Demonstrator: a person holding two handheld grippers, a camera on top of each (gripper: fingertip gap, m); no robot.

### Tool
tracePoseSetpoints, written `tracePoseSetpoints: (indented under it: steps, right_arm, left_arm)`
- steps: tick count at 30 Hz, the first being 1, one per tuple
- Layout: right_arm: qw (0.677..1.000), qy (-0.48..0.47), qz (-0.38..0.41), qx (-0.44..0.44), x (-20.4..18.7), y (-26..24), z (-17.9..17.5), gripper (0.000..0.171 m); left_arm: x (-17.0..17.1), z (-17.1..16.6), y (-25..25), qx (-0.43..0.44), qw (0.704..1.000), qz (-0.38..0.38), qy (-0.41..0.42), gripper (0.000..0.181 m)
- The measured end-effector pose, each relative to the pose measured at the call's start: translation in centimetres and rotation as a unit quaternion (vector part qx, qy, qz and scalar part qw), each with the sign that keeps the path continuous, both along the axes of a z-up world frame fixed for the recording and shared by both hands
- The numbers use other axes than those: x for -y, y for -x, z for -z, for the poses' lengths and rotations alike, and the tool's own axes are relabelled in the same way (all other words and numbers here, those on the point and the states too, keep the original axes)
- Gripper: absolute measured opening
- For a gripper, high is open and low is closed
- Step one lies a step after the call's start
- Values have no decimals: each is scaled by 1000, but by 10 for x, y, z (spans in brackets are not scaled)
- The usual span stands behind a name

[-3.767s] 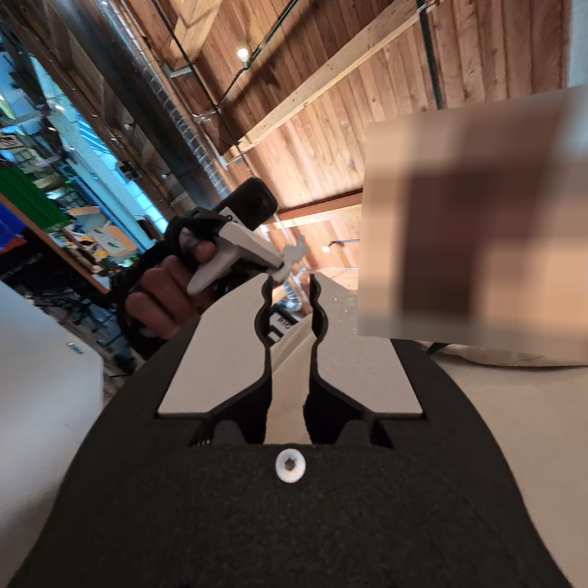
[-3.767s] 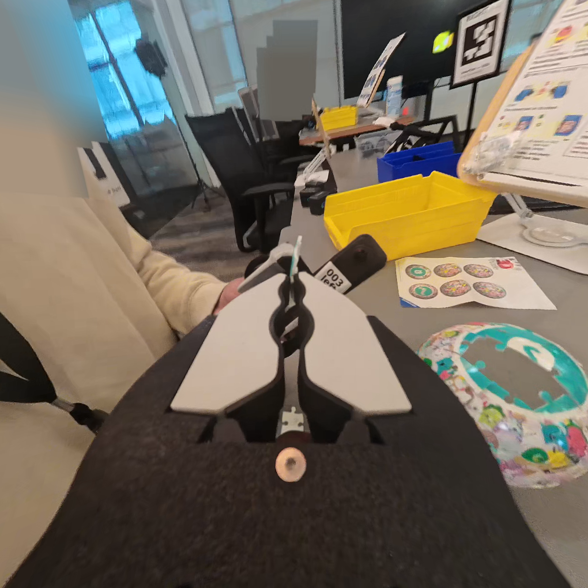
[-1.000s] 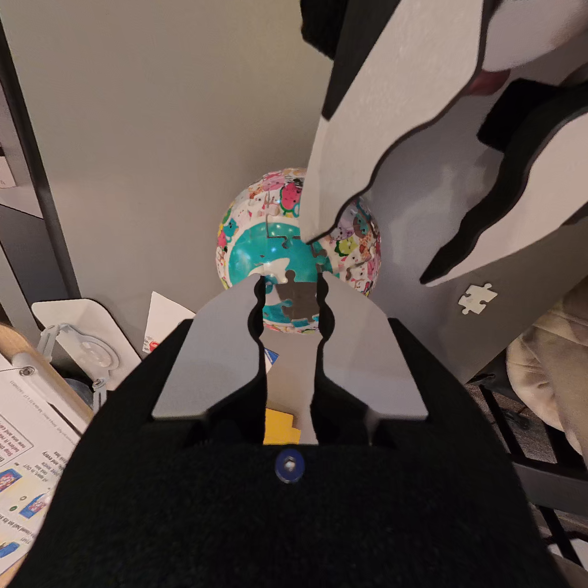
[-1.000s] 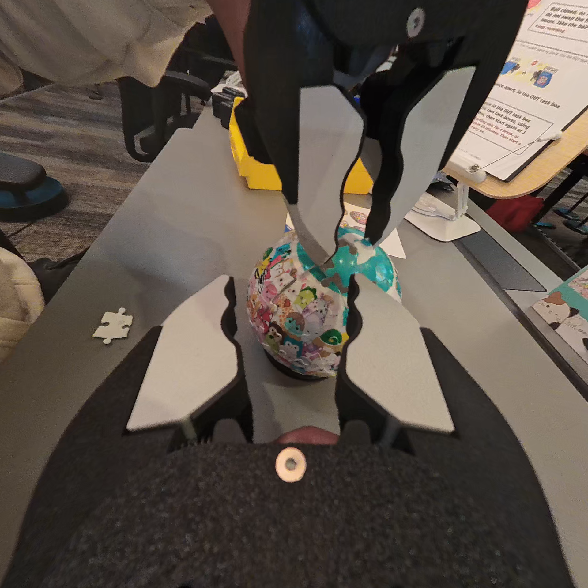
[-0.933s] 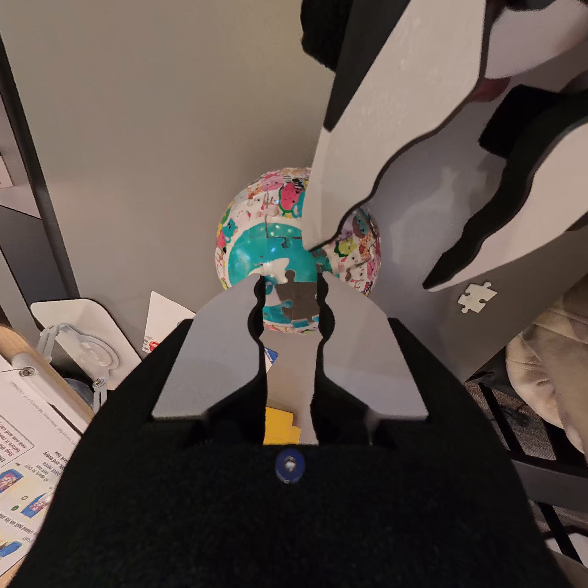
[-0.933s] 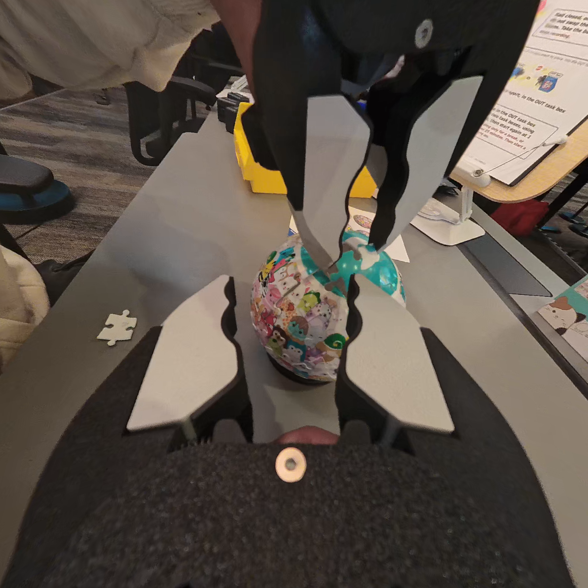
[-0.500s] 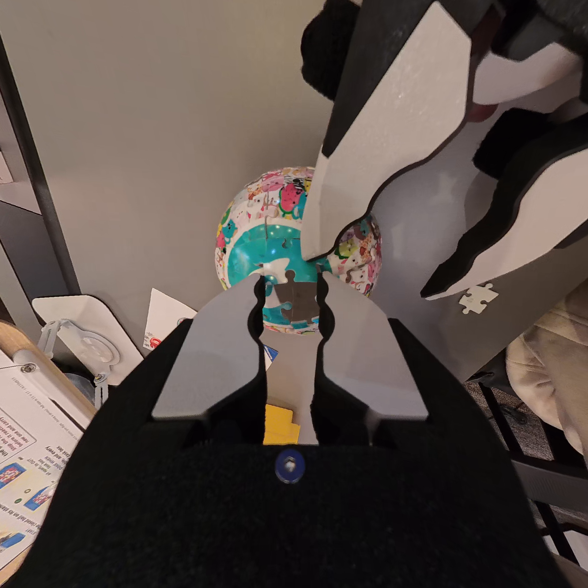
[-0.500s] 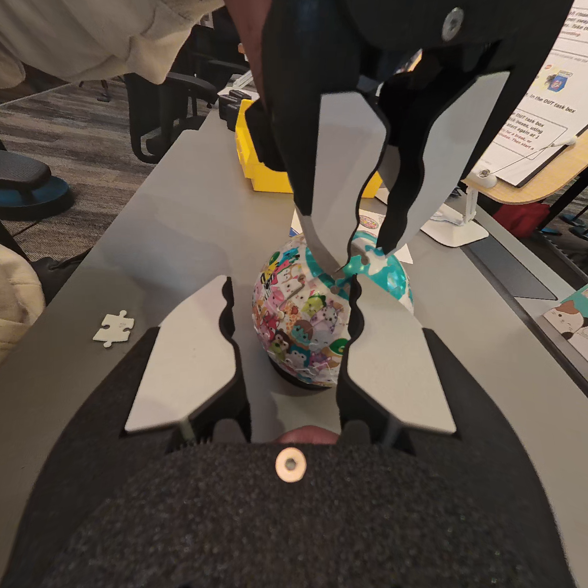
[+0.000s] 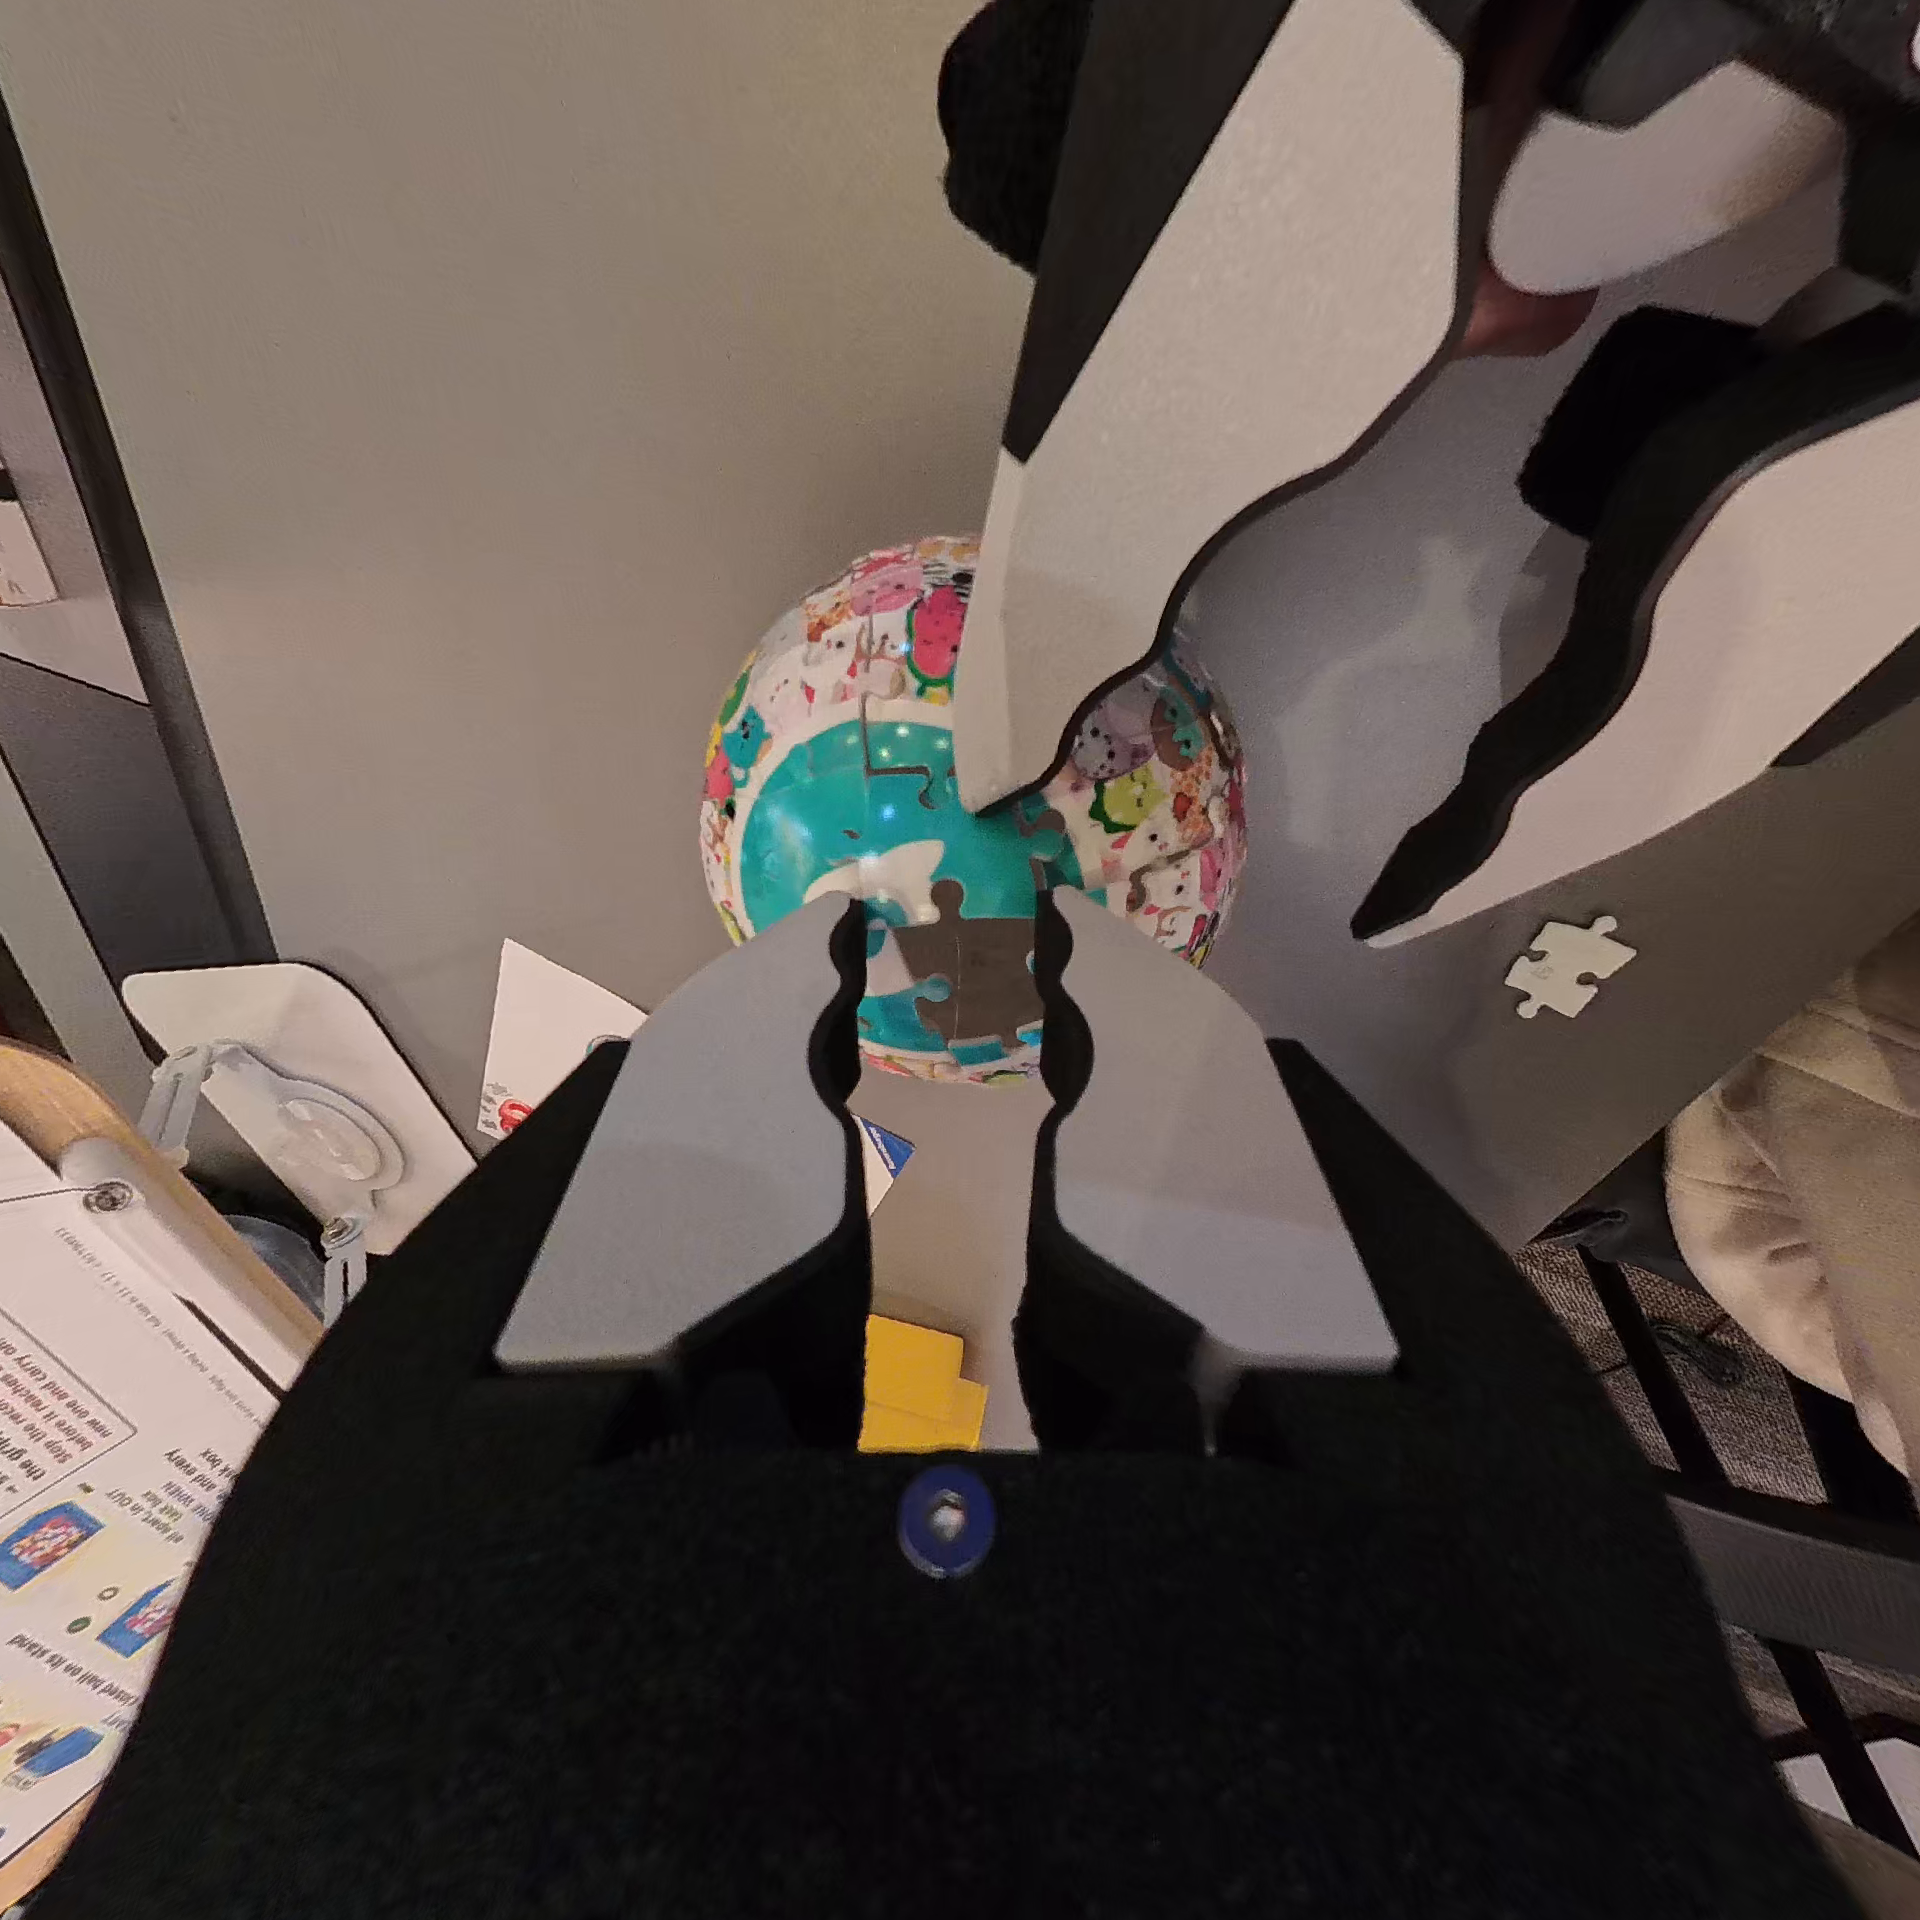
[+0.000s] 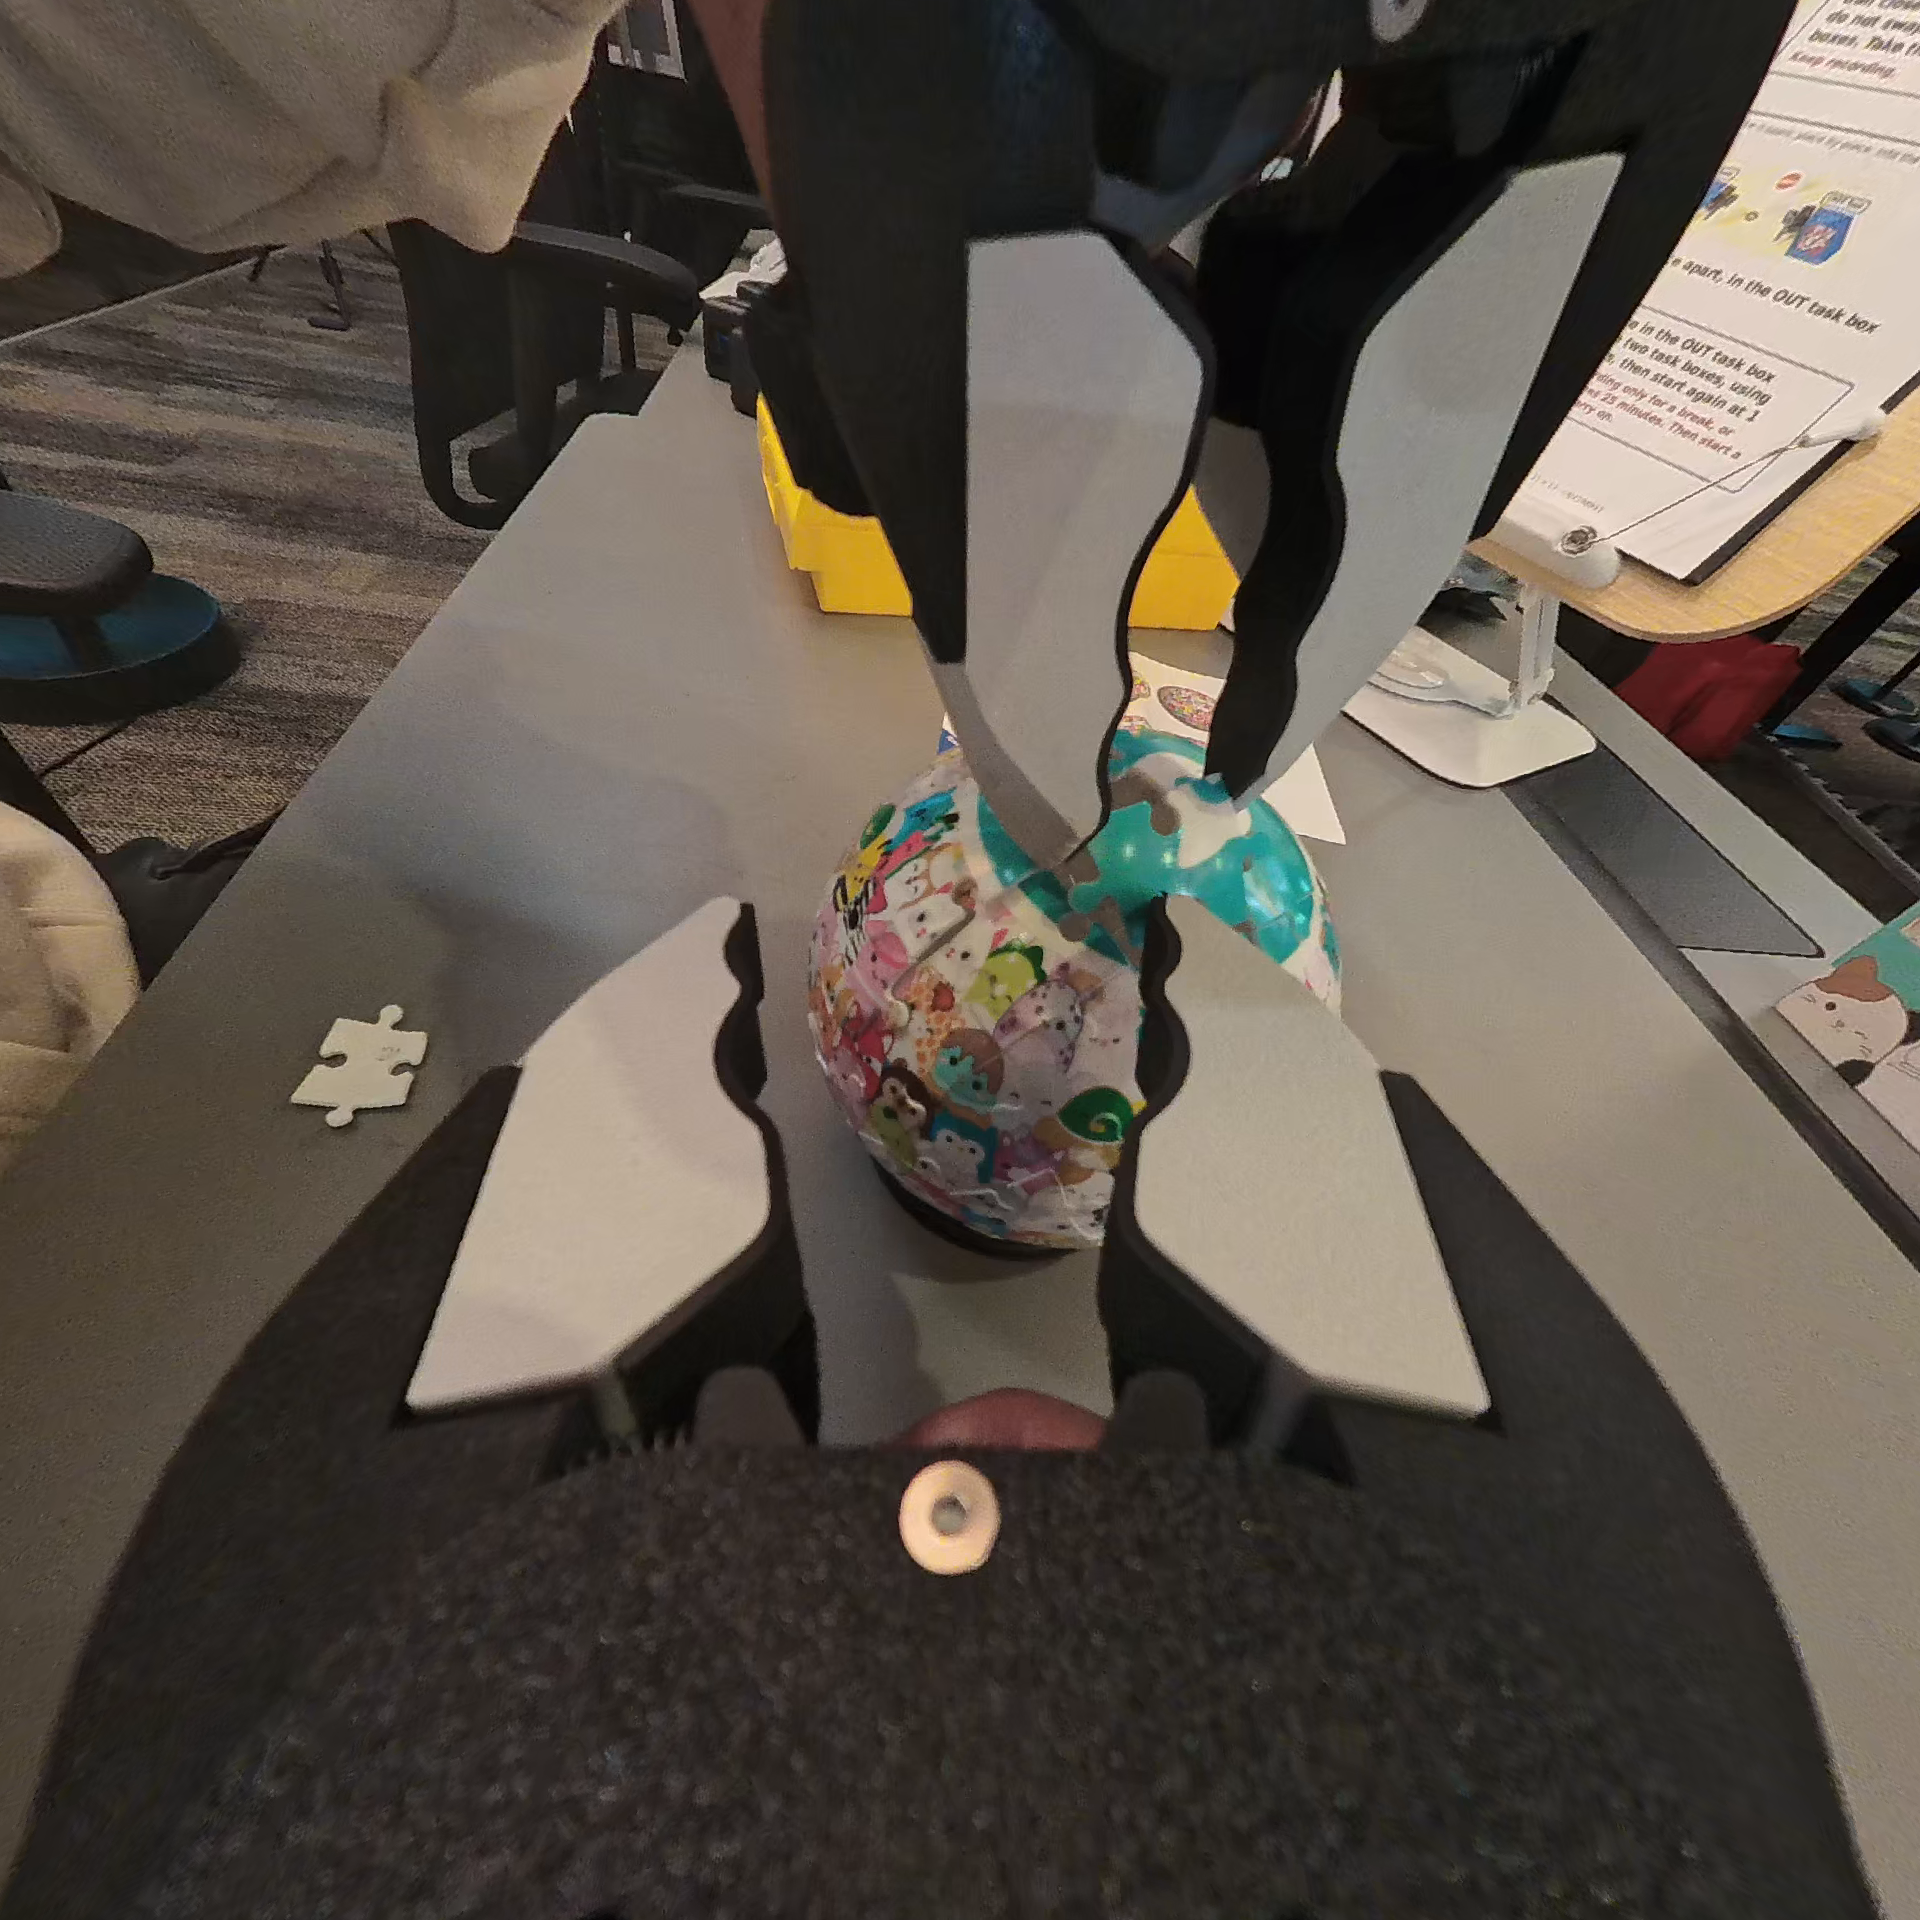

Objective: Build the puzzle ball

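Observation:
The puzzle ball (image 9: 821, 790), teal on top with bright cartoon figures around it, stands on a dark base on the grey table (image 10: 582, 748); it also shows in the right wrist view (image 10: 987, 1060). My left gripper (image 9: 948, 925) is shut on a grey puzzle piece (image 9: 977, 977), held by its edges against the ball's teal top. From the right wrist view it (image 10: 1153, 816) comes down from above. My right gripper (image 10: 948, 920) is open and empty, and one fingertip (image 9: 982, 795) touches the ball's top. A loose white piece (image 10: 364, 1062) lies on the table.
A yellow bin (image 10: 1174, 582) stands behind the ball, with a white leaflet (image 9: 551, 1029) beside it. An instruction sheet on a wooden stand (image 10: 1714, 416) rises at the table's side. A picture card (image 10: 1860, 1008) lies at the right edge. Office chairs (image 10: 540, 343) stand beyond the table. The picture card (image 10: 1860, 1008) is about 35 cm from my left fingertips.
My left gripper has lowered the grey piece slightly closer onto the ball's top. My right gripper stays open, its fingertip still at the ball.

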State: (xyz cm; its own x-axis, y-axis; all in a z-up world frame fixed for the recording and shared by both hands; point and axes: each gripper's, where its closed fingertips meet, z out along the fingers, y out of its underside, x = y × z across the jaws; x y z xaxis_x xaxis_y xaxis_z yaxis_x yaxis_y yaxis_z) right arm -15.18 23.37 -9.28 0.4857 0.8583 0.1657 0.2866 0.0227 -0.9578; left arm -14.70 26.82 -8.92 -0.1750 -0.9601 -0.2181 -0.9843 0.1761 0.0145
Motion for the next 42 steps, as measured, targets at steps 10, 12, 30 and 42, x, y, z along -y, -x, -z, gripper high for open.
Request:
tracePoseSetpoints:
  steps: [10, 12, 30, 42]
  right_arm:
    - [1000, -20, 5, 7, 4, -2, -4, 62]
    - [999, -37, 26, 12, 1, -7, -6, 50]
    - [976, -144, 151, 61, -16, -15, -13, 10]
    - [962, -169, 192, 96, -23, -20, -13, 3]
  left_arm:
    - [0, 0, 0, -10, 1000, -5, -3, 30]
    - [1, 0, 0, -11, 1000, -4, -4, 30]
    - [5, -3, -2, -2, 999, -34, 22, 30]
    - [4, -2, 4, 19, 998, -40, 33, 30]
